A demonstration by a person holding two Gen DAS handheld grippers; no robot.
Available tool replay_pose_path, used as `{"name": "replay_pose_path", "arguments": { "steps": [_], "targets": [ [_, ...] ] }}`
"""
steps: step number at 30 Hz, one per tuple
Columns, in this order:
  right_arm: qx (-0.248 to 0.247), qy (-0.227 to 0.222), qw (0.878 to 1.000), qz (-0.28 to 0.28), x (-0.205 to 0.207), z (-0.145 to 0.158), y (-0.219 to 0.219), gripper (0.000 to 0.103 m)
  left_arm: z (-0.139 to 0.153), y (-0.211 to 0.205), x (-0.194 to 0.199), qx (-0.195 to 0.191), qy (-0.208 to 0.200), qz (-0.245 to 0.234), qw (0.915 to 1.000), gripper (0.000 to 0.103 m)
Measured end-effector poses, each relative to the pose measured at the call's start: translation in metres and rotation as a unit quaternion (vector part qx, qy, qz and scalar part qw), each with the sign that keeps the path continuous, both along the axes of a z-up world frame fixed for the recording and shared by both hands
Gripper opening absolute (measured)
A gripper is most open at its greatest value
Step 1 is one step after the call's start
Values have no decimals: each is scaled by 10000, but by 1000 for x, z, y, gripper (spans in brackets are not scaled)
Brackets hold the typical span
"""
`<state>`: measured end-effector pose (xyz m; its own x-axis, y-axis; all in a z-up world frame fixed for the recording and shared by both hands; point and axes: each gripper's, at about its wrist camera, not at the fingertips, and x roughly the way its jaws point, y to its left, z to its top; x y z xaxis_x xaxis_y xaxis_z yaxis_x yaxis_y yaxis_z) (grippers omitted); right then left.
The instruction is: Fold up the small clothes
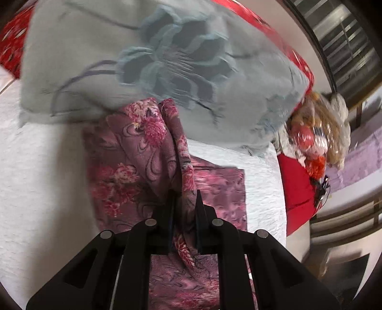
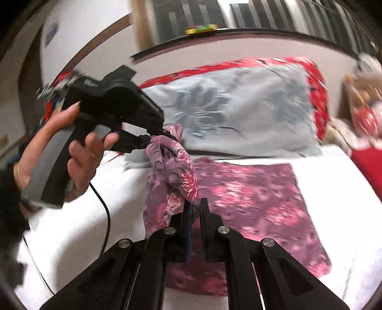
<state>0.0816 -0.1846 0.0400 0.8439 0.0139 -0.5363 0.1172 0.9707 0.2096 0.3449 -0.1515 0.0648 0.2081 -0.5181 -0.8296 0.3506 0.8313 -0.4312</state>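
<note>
Between both grippers (image 2: pixel 195 207), floral cloth (image 2: pixel 250 198)

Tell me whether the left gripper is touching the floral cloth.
Touching. The left wrist view shows the left gripper with the floral cloth pinched between its closed fingers.

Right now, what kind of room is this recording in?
Most likely a bedroom: the floral cloth lies on a white bedspread, a grey-blue pillow sits behind it on red bedding, and a barred window runs along the wall.
</note>
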Motion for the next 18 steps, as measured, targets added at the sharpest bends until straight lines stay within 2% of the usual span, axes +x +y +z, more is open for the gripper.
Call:
{"name": "replay_pose_path", "arguments": {
  "steps": [3,4,7,8,10,12,13,15,16,17,18],
  "targets": [
    [313,57,9991,-287,-12,-2,-32,4,-5,-33,-8,9,51,-92,9999,8],
    [390,67,9984,-408,-17,-3,-41,0,-8,-47,-9,-30,121,-151,9998,0],
    [562,-24,9947,-861,-36,-5,-75,0,-15,-84,-17,-130,252,-374,9989,0],
    [637,1,9933,-961,-40,-7,-85,0,-17,-96,-21,-64,125,-391,9991,0],
    [826,212,9897,-1154,-45,-17,-108,0,-20,-117,-29,310,-89,-558,9979,0],
    [1072,503,9860,-1177,-46,-30,-127,7,-19,-121,-30,487,-145,-681,9964,0],
    [1194,606,9837,-1201,-47,-35,-135,7,-18,-119,-28,531,-152,-683,9961,1],
    [1401,684,9824,-1033,-44,-42,-143,13,-17,-112,-18,671,-47,-646,9956,15],
    [1468,725,9827,-871,-39,-43,-144,31,-18,-107,-11,770,73,-619,9951,40],
    [1519,747,9832,-684,-33,-44,-142,55,-20,-105,-7,887,182,-612,9940,66],
    [1593,782,9834,-383,-26,-46,-137,62,-21,-104,-2,1095,261,-551,9921,70]
  ]
}}
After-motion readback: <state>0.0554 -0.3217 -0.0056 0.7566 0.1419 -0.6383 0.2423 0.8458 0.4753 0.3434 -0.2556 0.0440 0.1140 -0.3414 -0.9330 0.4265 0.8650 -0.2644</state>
